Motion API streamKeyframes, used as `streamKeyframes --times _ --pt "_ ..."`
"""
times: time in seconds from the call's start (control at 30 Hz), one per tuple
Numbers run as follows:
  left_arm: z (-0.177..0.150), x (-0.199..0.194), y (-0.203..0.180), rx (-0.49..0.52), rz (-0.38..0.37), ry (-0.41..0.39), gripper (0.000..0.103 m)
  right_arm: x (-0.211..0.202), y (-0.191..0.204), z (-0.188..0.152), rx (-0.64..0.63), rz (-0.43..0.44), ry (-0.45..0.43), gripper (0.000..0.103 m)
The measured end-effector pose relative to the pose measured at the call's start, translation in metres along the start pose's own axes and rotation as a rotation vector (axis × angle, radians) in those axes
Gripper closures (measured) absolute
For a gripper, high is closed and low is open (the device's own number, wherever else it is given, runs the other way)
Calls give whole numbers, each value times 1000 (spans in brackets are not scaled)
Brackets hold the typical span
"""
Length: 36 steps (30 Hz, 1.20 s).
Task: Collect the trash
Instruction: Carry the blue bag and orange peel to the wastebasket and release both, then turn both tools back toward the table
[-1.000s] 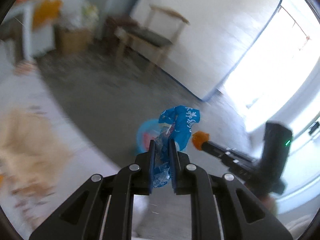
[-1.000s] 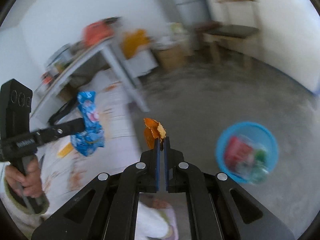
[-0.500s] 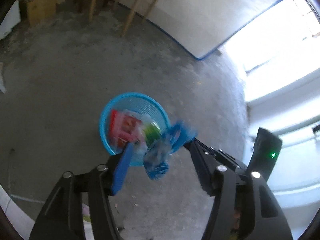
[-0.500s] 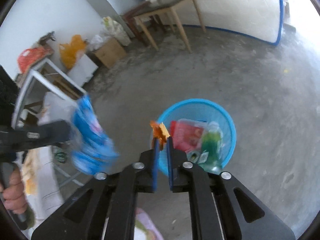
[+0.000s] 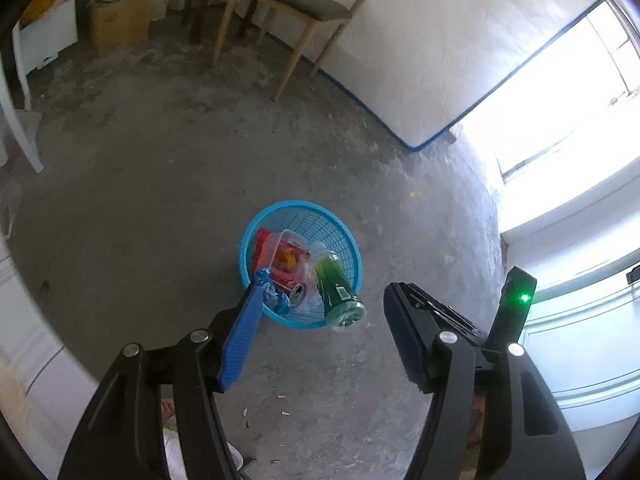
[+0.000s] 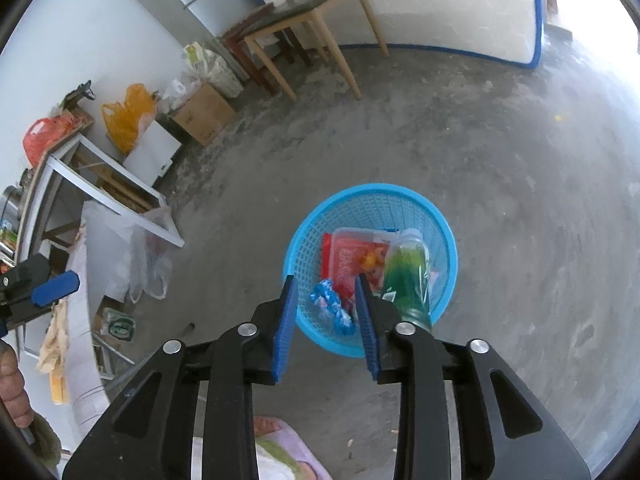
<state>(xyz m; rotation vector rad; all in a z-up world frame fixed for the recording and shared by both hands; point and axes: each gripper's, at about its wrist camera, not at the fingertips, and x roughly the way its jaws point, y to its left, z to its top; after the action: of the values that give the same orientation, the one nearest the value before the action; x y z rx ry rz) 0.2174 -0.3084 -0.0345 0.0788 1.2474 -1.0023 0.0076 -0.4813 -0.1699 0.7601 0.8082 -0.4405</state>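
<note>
A blue mesh trash basket (image 5: 340, 232) (image 6: 400, 200) stands on the concrete floor. In it lie a green plastic bottle (image 5: 336, 284) (image 6: 408, 276), a red packet (image 6: 344, 256), a crumpled blue wrapper (image 5: 272, 292) (image 6: 332, 304) and a small orange scrap (image 5: 286, 258) (image 6: 372, 258). My left gripper (image 5: 322, 304) is open and empty above the basket's near rim. My right gripper (image 6: 325, 284) is open and empty above the basket. The right gripper shows in the left wrist view (image 5: 452, 320).
A wooden chair (image 5: 296, 12) (image 6: 304, 20) and a white mattress (image 5: 440, 48) stand by the far wall. A cardboard box (image 6: 204, 116), yellow bag (image 6: 128, 120) and a metal-framed table (image 6: 100, 168) with clutter are at the left. Concrete floor surrounds the basket.
Both grippers swung over the basket and opened. The blue wrapper fell from the left gripper and the orange scrap from the right gripper; both now lie in the basket.
</note>
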Motion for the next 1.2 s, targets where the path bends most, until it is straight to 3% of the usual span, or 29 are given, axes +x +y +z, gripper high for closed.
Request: streamKeyframes --times 0.1,0.27,0.43,0.6,0.73,0.9,1.0,1.07,1.2 --pt "-14 -31 8 -14 -13 -44 42 -17 13 -5 -24 20 -19 65" --pt "-54 -89 18 12 -20 -129 37 -40 45 -9 -88 80 -44 47" --pt "-111 -143 47 33 79 -229 36 -51 88 -13 -189 149 -47 37" --pt "-168 -200 85 12 210 -345 35 -44 154 -22 -337 239 12 35" --pt "-213 -239 124 -68 320 -431 32 -35 210 -37 -454 317 59 30" --pt "-234 -274 174 -182 400 -478 32 -16 284 -61 -601 403 135 28" --pt "-246 -298 201 -230 447 -529 32 -12 324 -75 -712 413 136 20" --pt "-249 -307 214 -253 462 -555 32 -6 351 -81 -782 425 131 15" --pt "-253 -311 230 -298 438 -579 32 17 384 -92 -860 412 161 14"
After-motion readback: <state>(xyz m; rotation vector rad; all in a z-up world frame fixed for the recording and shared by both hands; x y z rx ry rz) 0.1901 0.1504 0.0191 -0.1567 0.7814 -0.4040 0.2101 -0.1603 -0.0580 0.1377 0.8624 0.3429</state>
